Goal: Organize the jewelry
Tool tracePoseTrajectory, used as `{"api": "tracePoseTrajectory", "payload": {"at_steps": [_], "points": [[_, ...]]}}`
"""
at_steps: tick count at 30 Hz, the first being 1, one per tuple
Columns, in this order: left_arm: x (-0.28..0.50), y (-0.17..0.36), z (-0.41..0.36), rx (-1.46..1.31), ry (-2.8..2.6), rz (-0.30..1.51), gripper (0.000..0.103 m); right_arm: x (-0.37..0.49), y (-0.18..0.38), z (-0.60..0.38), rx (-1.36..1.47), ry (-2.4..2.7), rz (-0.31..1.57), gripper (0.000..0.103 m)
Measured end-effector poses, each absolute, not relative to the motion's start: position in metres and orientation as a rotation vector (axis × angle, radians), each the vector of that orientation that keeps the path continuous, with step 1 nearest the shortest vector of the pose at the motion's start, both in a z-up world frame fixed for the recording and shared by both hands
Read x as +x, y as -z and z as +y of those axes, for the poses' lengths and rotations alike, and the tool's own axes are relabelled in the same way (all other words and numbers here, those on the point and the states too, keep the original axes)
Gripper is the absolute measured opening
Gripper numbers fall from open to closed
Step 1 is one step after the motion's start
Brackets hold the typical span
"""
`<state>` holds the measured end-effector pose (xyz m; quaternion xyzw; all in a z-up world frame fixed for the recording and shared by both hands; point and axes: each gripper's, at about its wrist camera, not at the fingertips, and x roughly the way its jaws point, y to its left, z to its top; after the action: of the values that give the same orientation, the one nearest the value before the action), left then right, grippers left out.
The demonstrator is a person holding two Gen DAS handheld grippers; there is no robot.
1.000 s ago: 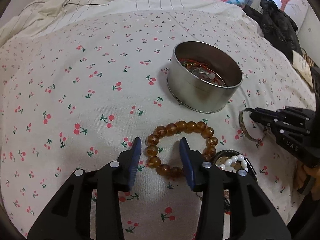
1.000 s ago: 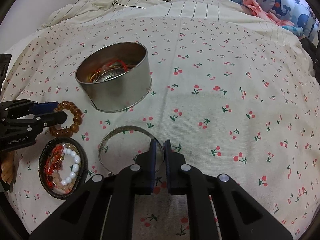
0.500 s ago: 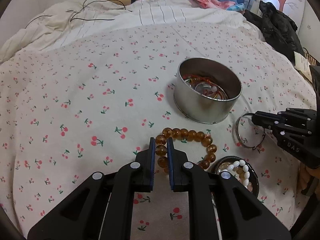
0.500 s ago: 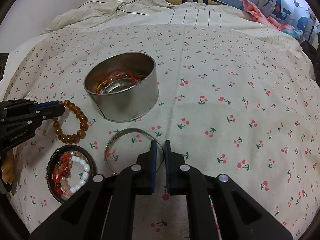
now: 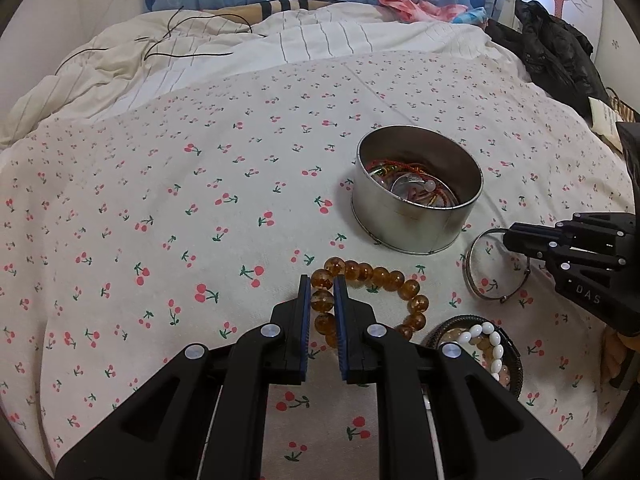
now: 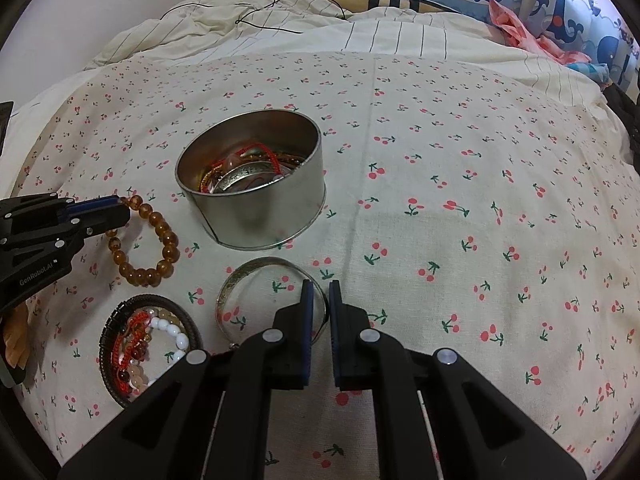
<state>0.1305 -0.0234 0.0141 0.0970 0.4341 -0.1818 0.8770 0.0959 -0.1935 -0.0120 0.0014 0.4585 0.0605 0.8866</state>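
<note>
A second ago the left gripper stood wide around the amber bead bracelet; now its jaws are clenched on the beads at the loop's 9 o'clock side, the rest trailing on the cherry-print bed. The right gripper stays clamped on the silver bangle at its 4 o'clock rim. Both pieces appear raised since then, so each is likely bound for the metal tin, at 12 o'clock from the bangle.
</note>
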Motion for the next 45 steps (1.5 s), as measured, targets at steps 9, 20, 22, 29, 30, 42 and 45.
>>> {"api": "tracePoseTrajectory", "payload": {"at_steps": [9, 20, 22, 29, 30, 42, 45], "points": [[0.130, -0.016, -0.026, 0.224, 0.368, 0.890, 0.010, 0.096, 0.012, -0.193, 0.003, -0.125, 0.954, 0.009], [0.127, -0.019, -0.027, 0.249, 0.358, 0.862, 0.010, 0.096, 0.013, -0.192, 0.002, -0.128, 0.957, 0.009], [0.127, -0.020, -0.028, 0.255, 0.354, 0.856, 0.010, 0.097, 0.014, -0.191, 0.000, -0.129, 0.959, 0.009], [0.125, -0.022, -0.029, 0.272, 0.348, 0.840, 0.010, 0.097, 0.016, -0.191, 0.000, -0.129, 0.962, 0.009], [0.124, -0.022, -0.030, 0.275, 0.348, 0.837, 0.010, 0.097, 0.016, -0.191, 0.000, -0.129, 0.962, 0.009], [0.123, -0.024, -0.031, 0.280, 0.348, 0.825, 0.010, 0.098, 0.019, -0.191, 0.009, -0.127, 0.974, 0.009], [0.123, -0.025, -0.030, 0.280, 0.347, 0.820, 0.010, 0.098, 0.019, -0.191, 0.009, -0.130, 0.972, 0.009]]}}
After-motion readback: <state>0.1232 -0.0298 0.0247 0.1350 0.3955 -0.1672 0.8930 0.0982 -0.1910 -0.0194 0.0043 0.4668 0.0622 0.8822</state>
